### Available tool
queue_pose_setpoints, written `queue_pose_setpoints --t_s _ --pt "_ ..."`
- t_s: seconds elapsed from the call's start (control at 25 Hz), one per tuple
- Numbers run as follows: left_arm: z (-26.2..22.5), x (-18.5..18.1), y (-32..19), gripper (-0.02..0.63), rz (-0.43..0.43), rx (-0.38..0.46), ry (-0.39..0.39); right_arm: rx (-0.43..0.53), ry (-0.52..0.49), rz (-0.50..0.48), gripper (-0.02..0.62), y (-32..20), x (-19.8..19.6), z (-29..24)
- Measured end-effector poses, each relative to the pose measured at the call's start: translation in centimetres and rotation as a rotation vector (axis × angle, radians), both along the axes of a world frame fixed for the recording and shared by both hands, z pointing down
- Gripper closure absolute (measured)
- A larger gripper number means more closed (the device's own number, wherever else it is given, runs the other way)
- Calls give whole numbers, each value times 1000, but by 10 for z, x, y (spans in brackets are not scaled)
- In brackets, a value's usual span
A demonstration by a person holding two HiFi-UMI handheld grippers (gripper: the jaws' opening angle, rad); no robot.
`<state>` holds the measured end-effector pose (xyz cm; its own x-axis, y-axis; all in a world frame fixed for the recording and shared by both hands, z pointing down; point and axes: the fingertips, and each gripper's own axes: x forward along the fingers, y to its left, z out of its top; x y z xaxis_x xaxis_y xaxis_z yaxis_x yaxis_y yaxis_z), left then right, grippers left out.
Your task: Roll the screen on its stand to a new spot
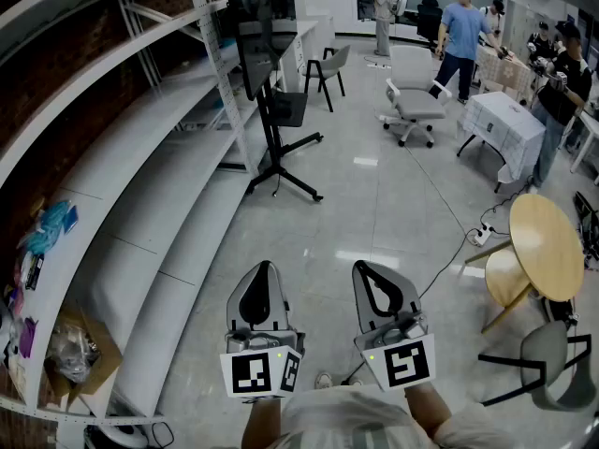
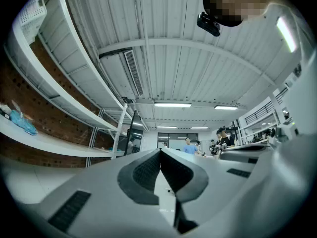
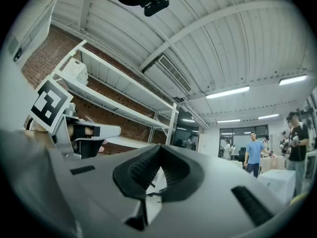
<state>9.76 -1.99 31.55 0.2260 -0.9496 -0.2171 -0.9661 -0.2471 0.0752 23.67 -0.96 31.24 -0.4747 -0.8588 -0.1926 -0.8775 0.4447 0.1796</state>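
Note:
The dark screen [image 1: 255, 54] stands on its black wheeled stand [image 1: 281, 171] beside the white shelving, a few steps ahead across the floor. Both grippers are held low near my body, well short of it. My left gripper [image 1: 263, 267] is shut with nothing between its jaws, and my right gripper [image 1: 367, 267] is likewise shut and empty. In the left gripper view the screen [image 2: 134, 129] shows edge-on beyond the closed left gripper [image 2: 160, 152]. In the right gripper view the screen [image 3: 189, 134] appears past the closed right gripper [image 3: 159, 150].
Long white shelves [image 1: 140, 157] run along the left wall. A white office chair [image 1: 412, 101], a cloth-covered table [image 1: 505, 124], a round wooden table [image 1: 546, 246] and a grey chair [image 1: 552, 363] stand to the right. A power strip [image 1: 482, 235] with cable lies on the floor. Several people stand at the back.

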Motion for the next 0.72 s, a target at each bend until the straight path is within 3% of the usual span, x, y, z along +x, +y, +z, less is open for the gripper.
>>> queue_pose_setpoints --t_s 0.48,0.72 --pt "-4 -61 3 592 -16 36 28 9 -14 10 577 1 -43 4" --pt "-3 -64 -20 592 3 31 48 2 -46 14 577 -18 -33 4"
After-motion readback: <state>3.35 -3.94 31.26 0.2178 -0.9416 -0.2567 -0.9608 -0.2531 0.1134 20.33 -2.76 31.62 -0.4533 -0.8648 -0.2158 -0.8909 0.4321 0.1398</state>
